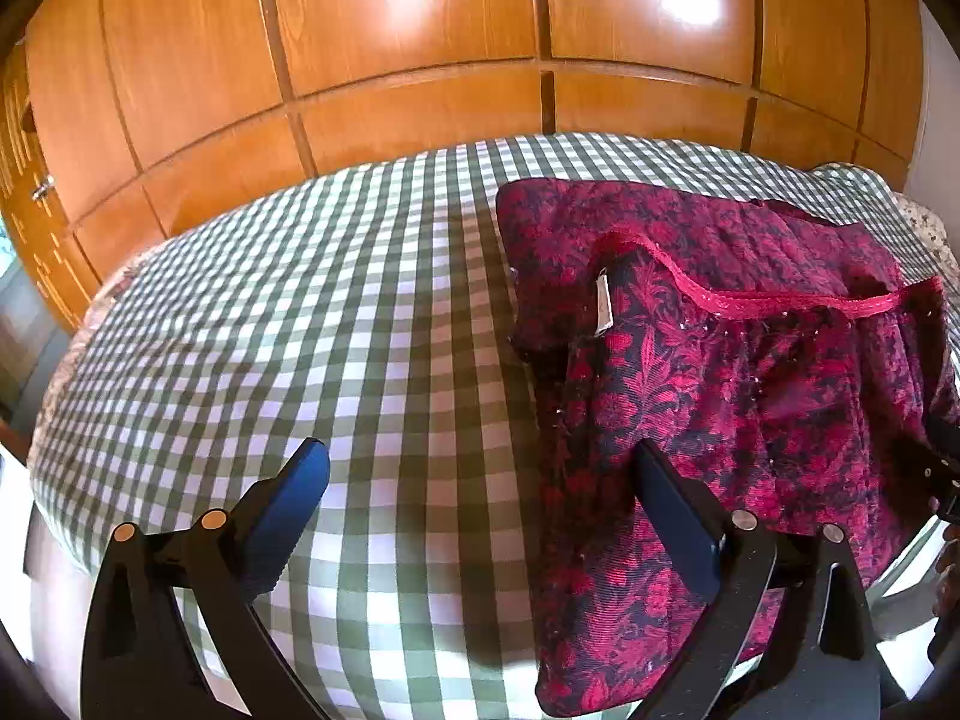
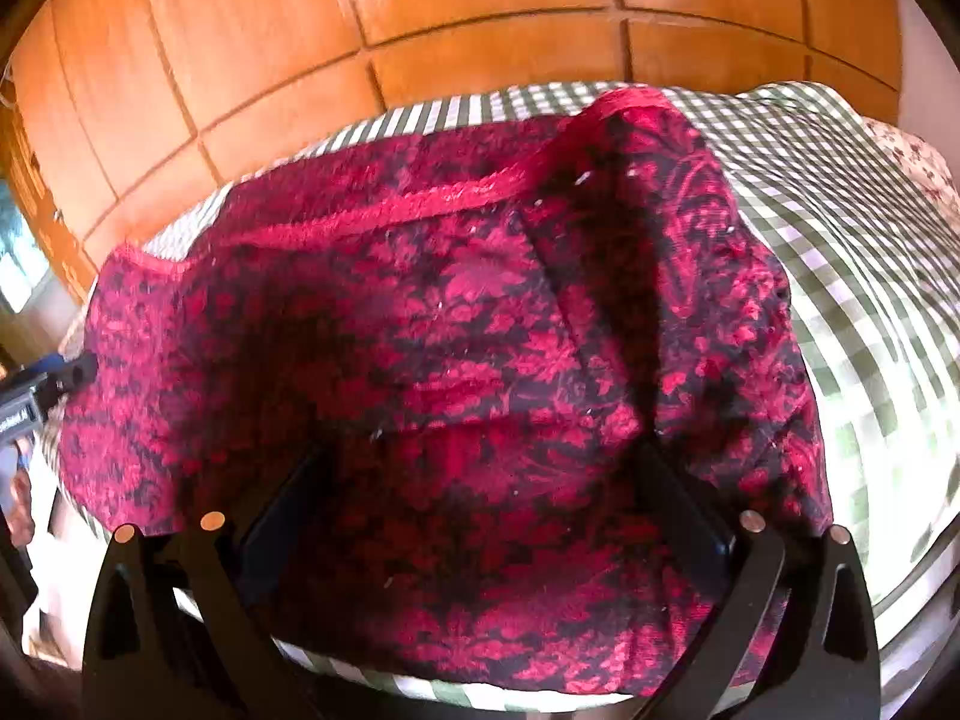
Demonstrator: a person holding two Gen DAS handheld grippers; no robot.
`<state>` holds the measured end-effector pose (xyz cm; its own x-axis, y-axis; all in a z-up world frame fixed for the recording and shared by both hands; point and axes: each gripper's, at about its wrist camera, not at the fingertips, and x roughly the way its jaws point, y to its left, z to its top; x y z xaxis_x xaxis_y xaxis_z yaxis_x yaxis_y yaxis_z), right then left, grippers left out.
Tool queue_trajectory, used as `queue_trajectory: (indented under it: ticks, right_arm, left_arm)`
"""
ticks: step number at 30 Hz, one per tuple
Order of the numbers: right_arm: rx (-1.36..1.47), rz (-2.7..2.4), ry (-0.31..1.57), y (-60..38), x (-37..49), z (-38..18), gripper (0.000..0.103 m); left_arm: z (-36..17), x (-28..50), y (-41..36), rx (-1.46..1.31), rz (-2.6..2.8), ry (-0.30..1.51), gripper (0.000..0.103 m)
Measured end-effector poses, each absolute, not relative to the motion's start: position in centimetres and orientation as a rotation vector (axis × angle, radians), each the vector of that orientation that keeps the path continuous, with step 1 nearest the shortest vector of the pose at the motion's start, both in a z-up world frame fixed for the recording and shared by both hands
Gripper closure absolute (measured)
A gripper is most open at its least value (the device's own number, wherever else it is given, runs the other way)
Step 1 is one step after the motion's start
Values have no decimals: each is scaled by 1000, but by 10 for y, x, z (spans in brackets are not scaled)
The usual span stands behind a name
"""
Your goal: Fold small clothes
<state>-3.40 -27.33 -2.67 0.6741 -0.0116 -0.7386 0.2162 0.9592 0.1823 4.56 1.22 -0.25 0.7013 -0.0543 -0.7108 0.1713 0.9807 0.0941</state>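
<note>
With both the left gripper [image 1: 480, 492] and right gripper [image 2: 480, 492] spread wide and holding nothing, we risk snagging one layer of the red floral garment [image 1: 720, 360], lying rumpled on the checked bed's [image 1: 300, 330] near right side, skewing our fold.

- Wooden wardrobe [image 1: 420, 60] across the whole back; warm orange panels split by dark vertical and horizontal grooves.
- Bright glare patches high on upper panels, in both views.
- Small metal knob [image 1: 43, 187] on a door at far left.
- Bed under green-and-white checked cover [image 1: 270, 330], just in front of wardrobe.
- Floral-patterned bedding [image 2: 918, 168] at right edge, beside the checked cover.
- Strip of pale wall [image 1: 936, 120] at far right.
- Daylight from an opening at far left [image 2: 18, 264]; details blurred.
</note>
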Motion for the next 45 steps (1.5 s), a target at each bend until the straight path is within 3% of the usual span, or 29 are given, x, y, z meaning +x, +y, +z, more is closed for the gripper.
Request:
queue_trajectory:
  ticks: [25, 29, 32, 39, 45]
  right_arm:
    - [182, -103, 912, -267, -37, -21, 2]
    - [149, -110, 899, -268, -43, -10, 3]
    - [138, -140, 856, -276, -53, 3, 5]
    - [185, -268, 758, -315, -65, 32, 22]
    - [202, -292, 736, -334, -43, 39, 28]
  left_arm:
    - [-1, 38, 21, 126, -137, 796, 5]
    - [3, 37, 30, 81, -174, 797, 9]
    - [8, 37, 42, 13, -221, 794, 19]
    - [14, 46, 54, -121, -338, 824, 40]
    - [17, 59, 48, -235, -454, 863, 40]
